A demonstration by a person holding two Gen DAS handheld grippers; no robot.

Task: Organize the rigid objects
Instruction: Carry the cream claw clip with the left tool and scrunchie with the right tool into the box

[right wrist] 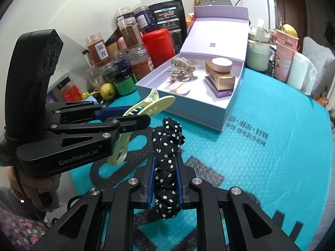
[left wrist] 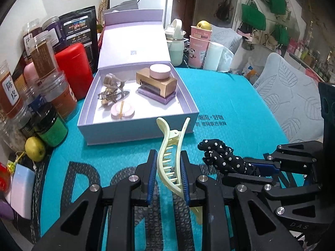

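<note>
My left gripper (left wrist: 168, 163) is shut on a pale yellow hair clip (left wrist: 170, 146), held above the teal mat just in front of the open lilac box (left wrist: 188, 104). My right gripper (right wrist: 166, 163) is shut on a black polka-dot scrunchie (right wrist: 167, 144), beside the left gripper (right wrist: 134, 117). The scrunchie also shows in the left wrist view (left wrist: 222, 156), as does the clip in the right wrist view (right wrist: 150, 102). The box holds brown claw clips (left wrist: 112, 90), a pink puff (left wrist: 122, 109), a gold box (left wrist: 157, 82) on a purple case, and a pink round jar (left wrist: 160, 71).
Jars and a red canister (left wrist: 73, 69) crowd the left side, with a green apple (left wrist: 34, 148) near them. Pink cups (left wrist: 199, 48), a mint bottle (left wrist: 175, 50) and a white roll (left wrist: 213, 55) stand behind the box. A teal mat (left wrist: 240, 115) covers the table.
</note>
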